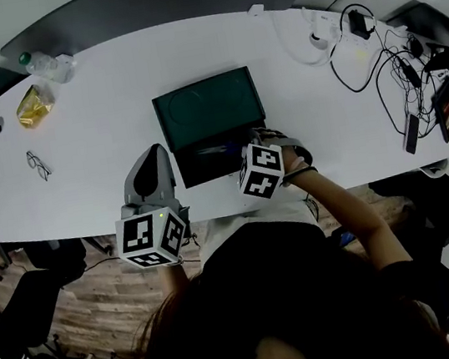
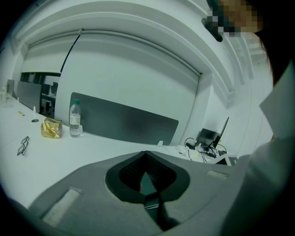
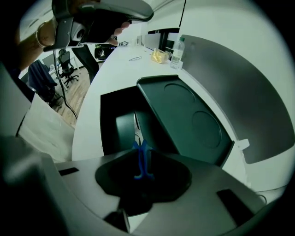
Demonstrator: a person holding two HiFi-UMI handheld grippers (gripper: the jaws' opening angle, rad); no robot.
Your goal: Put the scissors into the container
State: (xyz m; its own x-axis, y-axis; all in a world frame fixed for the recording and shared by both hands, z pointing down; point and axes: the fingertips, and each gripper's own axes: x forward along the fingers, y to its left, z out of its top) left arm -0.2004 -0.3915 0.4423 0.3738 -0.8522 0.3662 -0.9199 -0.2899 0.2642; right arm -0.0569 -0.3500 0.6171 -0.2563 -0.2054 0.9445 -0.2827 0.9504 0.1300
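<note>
Two claws are shown: the right claw (image 3: 141, 148) is clamped on blue scissors (image 3: 142, 162) at the open container (image 3: 109, 120); the left claw (image 2: 145, 155), at its 8 o'clock, is closed, empty.

On the table (image 1: 112, 108), glasses (image 1: 38, 165) lie well left of the container (image 1: 208, 113), bottle (image 1: 44, 66) and packet (image 1: 34, 105) left and behind it, cables (image 1: 370, 58) to its right, scissors (image 3: 142, 159) above its near part

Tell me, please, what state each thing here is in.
Container, lid open, leaning back.
Scissors, blades closed, tip pointing toward the container.
Right claw, shut on the scissors.
Left claw, shut, empty.
Water bottle, upright, capped.
</note>
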